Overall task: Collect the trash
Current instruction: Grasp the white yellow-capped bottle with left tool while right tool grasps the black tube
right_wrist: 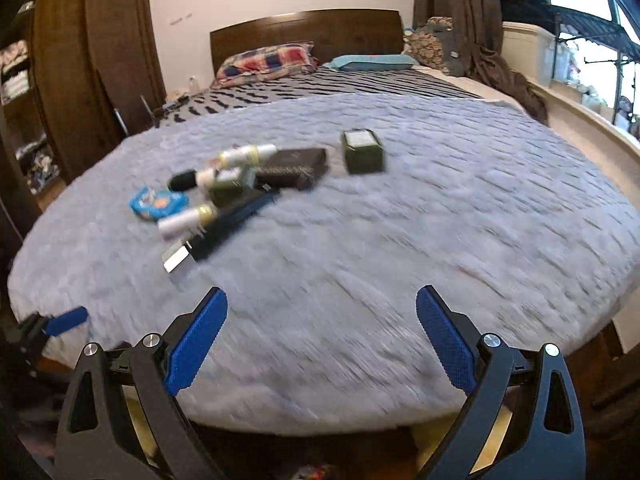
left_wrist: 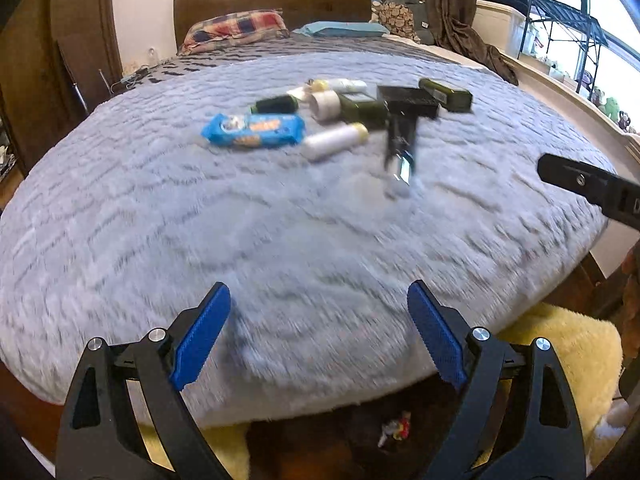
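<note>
The trash (left_wrist: 344, 116) lies heaped mid-bed (left_wrist: 280, 220): a blue packet (left_wrist: 254, 130), white bottles, olive boxes, a black box, what may be a tube, all blurred. The left gripper (left_wrist: 319, 308) and right gripper (right_wrist: 322, 312) gape wide, both empty.

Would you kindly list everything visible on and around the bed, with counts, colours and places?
blue snack packet: one, blue with orange, left end of the pile on the blanket
white tubes: at least three, white with yellowish caps, in the pile
dark olive boxes: two, olive green, one in the pile, one to its right
black box: one, black, mid-pile
black tube: one, black with silver end, nearest the camera
blanket: one, grey-blue, fluffy, covering the bed
pillows: two, one plaid, one light blue, at the headboard
left gripper: open, empty
right gripper: open, empty
</note>
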Tool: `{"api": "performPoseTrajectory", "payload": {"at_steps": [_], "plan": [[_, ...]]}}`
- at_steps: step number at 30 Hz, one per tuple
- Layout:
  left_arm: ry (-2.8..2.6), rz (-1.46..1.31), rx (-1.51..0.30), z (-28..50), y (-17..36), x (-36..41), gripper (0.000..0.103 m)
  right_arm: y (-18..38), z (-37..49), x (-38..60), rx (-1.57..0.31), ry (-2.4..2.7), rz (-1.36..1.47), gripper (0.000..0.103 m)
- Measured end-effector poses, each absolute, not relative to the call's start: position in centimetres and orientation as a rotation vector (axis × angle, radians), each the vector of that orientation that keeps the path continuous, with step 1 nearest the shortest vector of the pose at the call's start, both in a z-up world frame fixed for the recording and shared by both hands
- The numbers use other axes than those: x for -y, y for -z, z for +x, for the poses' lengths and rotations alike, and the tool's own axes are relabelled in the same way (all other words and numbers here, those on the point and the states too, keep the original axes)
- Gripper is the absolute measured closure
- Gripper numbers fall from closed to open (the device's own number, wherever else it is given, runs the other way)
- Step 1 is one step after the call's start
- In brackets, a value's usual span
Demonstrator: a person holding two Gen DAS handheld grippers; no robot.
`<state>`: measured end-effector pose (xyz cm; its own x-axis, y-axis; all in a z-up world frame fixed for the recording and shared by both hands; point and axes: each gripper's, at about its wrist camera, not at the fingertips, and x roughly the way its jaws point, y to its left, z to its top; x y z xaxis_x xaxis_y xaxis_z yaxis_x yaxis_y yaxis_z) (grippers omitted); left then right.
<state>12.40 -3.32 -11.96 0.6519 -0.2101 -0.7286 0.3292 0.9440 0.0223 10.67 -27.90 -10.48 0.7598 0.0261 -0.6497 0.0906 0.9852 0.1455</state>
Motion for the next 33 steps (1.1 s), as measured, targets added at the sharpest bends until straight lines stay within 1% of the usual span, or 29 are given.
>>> {"api": "performPoseTrajectory", "payload": {"at_steps": [8,10,12,13,16,18,22,24,27,29,32,33], "plan": [[0.281,0.149,-0.772,16.3,11.3,2.3,0.018,11.3,18.1,24.1,-0.773,-0.031,0.249,0.009],[0.277,0.148,-0.768,16.9,11.3,2.0,0.018,11.9,19.8,23.4,-0.802,-0.036,0.270,0.014],[0.276,0.144,-0.768,17.5,11.3,1.8,0.018,12.8,21.4,22.8,-0.840,-0.028,0.280,0.027],[0.279,0.139,-0.770,17.9,11.3,1.7,0.018,13.4,22.3,22.5,-0.863,-0.016,0.281,0.030],[0.293,0.124,-0.774,18.7,11.6,1.6,0.018,13.8,23.4,21.9,-0.860,0.024,0.254,0.036],[0.305,0.117,-0.779,19.2,12.0,1.8,0.018,13.9,23.9,21.8,-0.861,0.047,0.241,0.043],[0.326,0.112,-0.801,20.9,12.6,2.8,0.018,14.0,24.3,21.1,-0.849,0.067,0.142,0.049],[0.334,0.119,-0.804,21.4,12.8,3.4,0.019,13.8,24.1,21.3,-0.841,0.054,0.125,0.061],[0.354,0.129,-0.809,22.5,13.0,4.5,0.020,13.5,23.3,22.9,-0.839,0.019,0.124,0.073],[0.362,0.126,-0.818,23.2,13.2,5.1,0.021,13.3,22.6,24.0,-0.834,0.010,0.128,0.074],[0.370,0.135,-0.819,24.2,13.4,5.9,0.021,13.4,21.2,26.0,-0.826,0.011,0.149,0.075],[0.375,0.133,-0.819,24.4,13.4,6.1,0.022,13.4,21.0,26.3,-0.825,0.009,0.154,0.075]]}}
